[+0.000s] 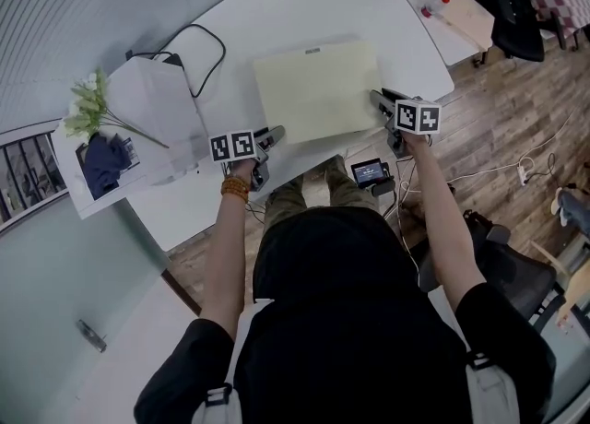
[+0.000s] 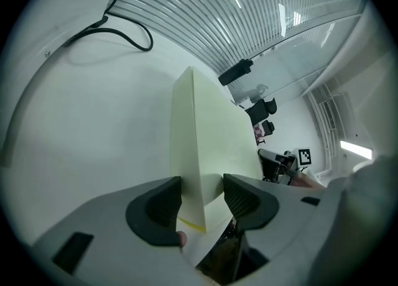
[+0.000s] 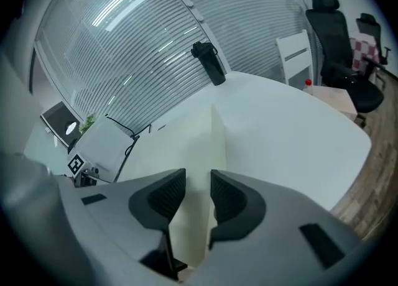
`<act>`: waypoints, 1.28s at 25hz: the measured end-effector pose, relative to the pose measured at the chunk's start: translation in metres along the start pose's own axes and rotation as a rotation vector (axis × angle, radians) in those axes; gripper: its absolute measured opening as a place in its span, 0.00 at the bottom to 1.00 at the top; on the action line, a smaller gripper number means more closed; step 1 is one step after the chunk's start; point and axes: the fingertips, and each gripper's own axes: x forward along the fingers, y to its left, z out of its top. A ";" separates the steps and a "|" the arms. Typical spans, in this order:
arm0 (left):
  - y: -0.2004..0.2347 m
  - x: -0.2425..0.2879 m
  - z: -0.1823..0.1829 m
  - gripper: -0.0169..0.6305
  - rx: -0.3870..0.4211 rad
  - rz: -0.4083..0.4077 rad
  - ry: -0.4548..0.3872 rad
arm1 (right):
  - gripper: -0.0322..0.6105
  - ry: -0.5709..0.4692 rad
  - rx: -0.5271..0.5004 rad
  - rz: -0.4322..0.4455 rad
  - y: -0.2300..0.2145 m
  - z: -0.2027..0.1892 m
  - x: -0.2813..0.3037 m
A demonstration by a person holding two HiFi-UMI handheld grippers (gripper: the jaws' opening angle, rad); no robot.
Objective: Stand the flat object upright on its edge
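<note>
A pale yellow flat board (image 1: 318, 90) lies on the white table (image 1: 304, 3), its near edge by the table's front rim. My left gripper (image 1: 273, 136) is at the board's near left corner. In the left gripper view the board (image 2: 199, 129) runs edge-on between the wide jaws of that gripper (image 2: 202, 194); a gap shows at the right pad. My right gripper (image 1: 378, 100) is at the board's right edge. In the right gripper view the board (image 3: 199, 148) fills the narrow space between the pads of that gripper (image 3: 198, 194), which press on it.
A white paper bag (image 1: 157, 104), flowers (image 1: 88, 104) and a black cable (image 1: 207, 53) sit to the left of the board. A dark bottle (image 3: 209, 64) stands at the table's far end. A small screen device (image 1: 371, 171) hangs below the front edge. Office chairs (image 3: 339, 36) stand to the right.
</note>
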 end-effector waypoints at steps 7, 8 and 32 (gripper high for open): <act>-0.003 0.001 -0.018 0.35 -0.042 0.010 -0.025 | 0.23 0.029 -0.058 0.005 0.000 0.000 -0.003; -0.003 0.001 -0.020 0.35 -0.046 0.003 -0.025 | 0.23 0.035 -0.060 -0.001 -0.002 -0.003 -0.004; -0.011 0.002 -0.035 0.35 -0.089 -0.099 -0.036 | 0.21 0.008 -0.213 -0.087 0.034 0.022 -0.046</act>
